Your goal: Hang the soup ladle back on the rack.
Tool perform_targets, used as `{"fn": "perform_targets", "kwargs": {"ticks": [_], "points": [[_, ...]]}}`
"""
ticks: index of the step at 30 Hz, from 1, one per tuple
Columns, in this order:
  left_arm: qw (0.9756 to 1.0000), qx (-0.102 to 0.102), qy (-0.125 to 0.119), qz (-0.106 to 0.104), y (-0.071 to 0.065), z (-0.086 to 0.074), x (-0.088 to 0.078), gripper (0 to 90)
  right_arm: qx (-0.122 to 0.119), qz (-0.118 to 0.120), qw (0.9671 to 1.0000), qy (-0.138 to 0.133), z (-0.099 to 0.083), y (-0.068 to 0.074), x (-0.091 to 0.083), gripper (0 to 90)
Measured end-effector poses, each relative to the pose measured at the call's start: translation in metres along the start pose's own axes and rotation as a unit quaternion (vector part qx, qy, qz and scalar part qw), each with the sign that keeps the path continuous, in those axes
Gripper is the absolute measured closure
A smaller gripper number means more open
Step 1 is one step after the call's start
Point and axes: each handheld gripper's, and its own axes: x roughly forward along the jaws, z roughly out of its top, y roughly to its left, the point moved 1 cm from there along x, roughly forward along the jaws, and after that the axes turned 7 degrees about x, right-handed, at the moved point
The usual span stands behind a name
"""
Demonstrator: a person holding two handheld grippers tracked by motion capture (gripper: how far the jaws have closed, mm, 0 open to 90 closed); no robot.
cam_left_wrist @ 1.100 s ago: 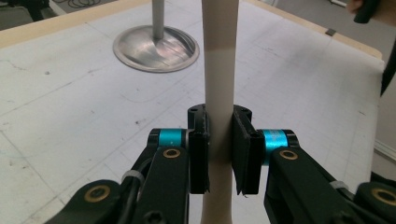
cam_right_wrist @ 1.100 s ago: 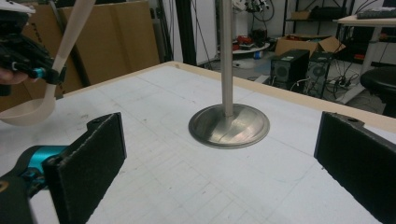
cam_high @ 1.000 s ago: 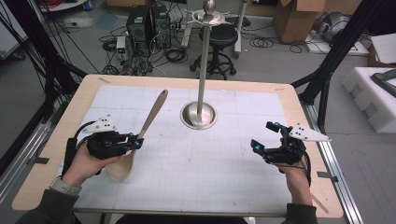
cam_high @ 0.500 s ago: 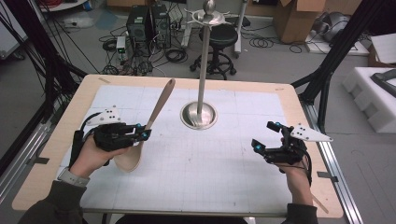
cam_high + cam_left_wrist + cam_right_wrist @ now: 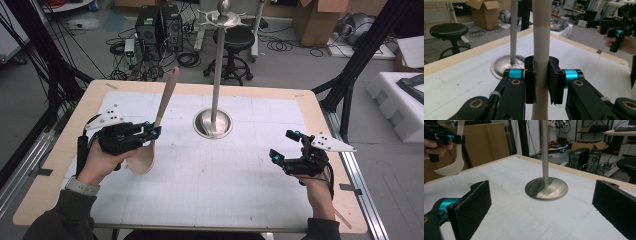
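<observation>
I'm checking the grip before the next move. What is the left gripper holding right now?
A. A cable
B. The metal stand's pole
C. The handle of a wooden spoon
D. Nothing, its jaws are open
C: in the left gripper view the left gripper has its pads pressed on the pale handle of the wooden spoon, while the metal stand stands apart behind it.

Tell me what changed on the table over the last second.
The left hand-held gripper, shut on the wooden spoon, has lifted it, and the spoon has swung from a slant to nearly upright, bowl down. The right hand-held gripper stayed open in place, and the metal stand did not move.
</observation>
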Motion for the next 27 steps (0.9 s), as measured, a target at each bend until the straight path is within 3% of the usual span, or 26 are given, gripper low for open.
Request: {"fn": "perform_targets", "kwargs": {"ticks": [10, 18, 27], "points": [[0.9989, 0.007, -0.01, 0.045, 0.006, 0.011, 0.007, 78.0, 0.0, 0.001, 1.0, -0.001, 0.0, 0.0, 0.0, 1.2], [0.998, 0.022, -0.009, 0.058, 0.007, 0.018, 0.015, 78.0, 0.003, 0.002, 1.0, -0.004, 0.001, 0.0, -0.002, 1.2], [0.9965, 0.035, -0.03, 0.069, 0.006, 0.033, 0.02, 78.0, 0.001, 0.002, 1.0, -0.006, 0.001, 0.0, -0.002, 1.2]]}}
